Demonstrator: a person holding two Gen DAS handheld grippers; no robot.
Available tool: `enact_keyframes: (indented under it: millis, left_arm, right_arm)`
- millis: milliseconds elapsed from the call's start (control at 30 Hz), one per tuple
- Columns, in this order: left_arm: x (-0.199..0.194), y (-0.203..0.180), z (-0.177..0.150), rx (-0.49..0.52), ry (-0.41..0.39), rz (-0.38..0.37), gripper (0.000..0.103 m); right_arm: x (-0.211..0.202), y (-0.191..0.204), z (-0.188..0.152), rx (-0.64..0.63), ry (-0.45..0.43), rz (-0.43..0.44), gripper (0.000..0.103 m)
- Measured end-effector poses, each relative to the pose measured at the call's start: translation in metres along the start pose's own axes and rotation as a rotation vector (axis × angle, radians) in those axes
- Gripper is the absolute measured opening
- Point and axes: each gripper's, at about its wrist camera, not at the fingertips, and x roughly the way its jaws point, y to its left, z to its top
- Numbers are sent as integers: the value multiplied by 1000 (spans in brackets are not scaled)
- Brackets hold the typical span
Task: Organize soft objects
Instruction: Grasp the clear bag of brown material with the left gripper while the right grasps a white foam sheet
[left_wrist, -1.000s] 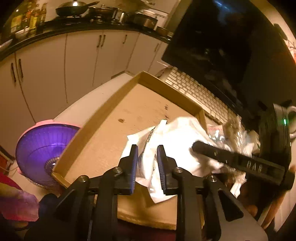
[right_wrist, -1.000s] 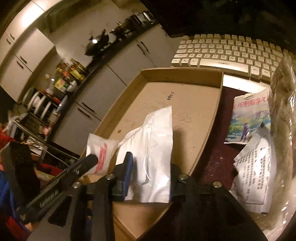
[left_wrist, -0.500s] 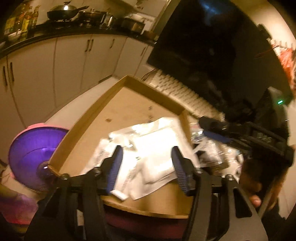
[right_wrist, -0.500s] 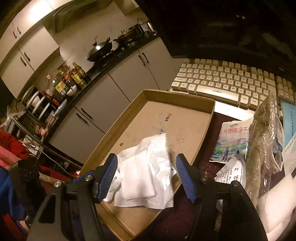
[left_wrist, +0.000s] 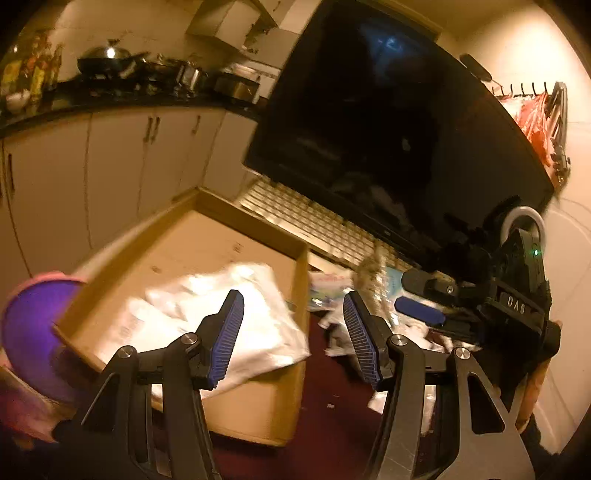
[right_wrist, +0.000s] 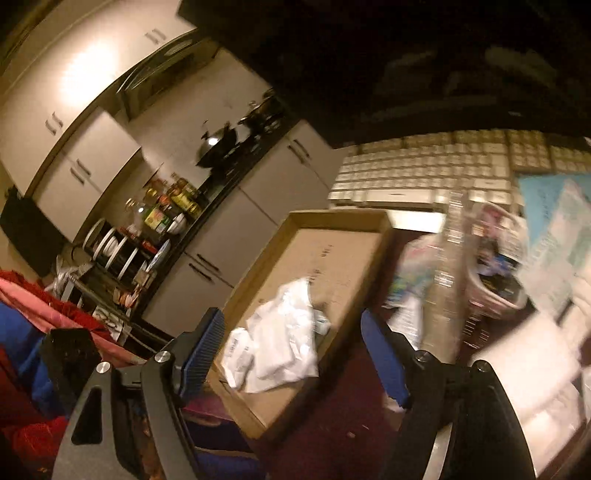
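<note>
so you've just let go of the white plastic bags (left_wrist: 221, 314) and they now lie in the cardboard tray (left_wrist: 301, 280). your left tool (left_wrist: 291, 336) is wide open and empty, your right tool (right_wrist: 291, 354) is opening, nothing between its jaws. looks like the pile of packets (right_wrist: 461, 266) beside the tray is next.

Dim kitchen, pale cabinets (left_wrist: 110, 173)
</note>
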Motion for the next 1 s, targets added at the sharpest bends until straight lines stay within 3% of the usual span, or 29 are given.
enact_keyframes:
  millis: [100,233,400,533,733,867,1000]
  left_arm:
    - [21,-9,-12,-69,74,-86,56]
    - [23,-46,-23,71,45,-63,56]
    - [19,-77,-35,182,31,-90,56]
    - [32,-72,-47,129,120,-131,56]
    - [26,-74,-56,123,115,-107,56]
    - [34,-74,-55,113,161,-123,56]
    - [54,-85,-47,147,197,-83,56]
  right_arm:
    - [-20,-15,-7,-1,14,-67,77]
    - [-52,-35,-12,14,-53,-158,77]
    - [-57,-55,-15,97,-46,-154,77]
    - [-61,-53,-25,84,-40,-170,77]
    - [-88,-73,-60,121,-70,-173,77]
    - [-104,-85,-82,159,-113,-141,77]
    - [-105,-95,-94,170,-113,-146,77]
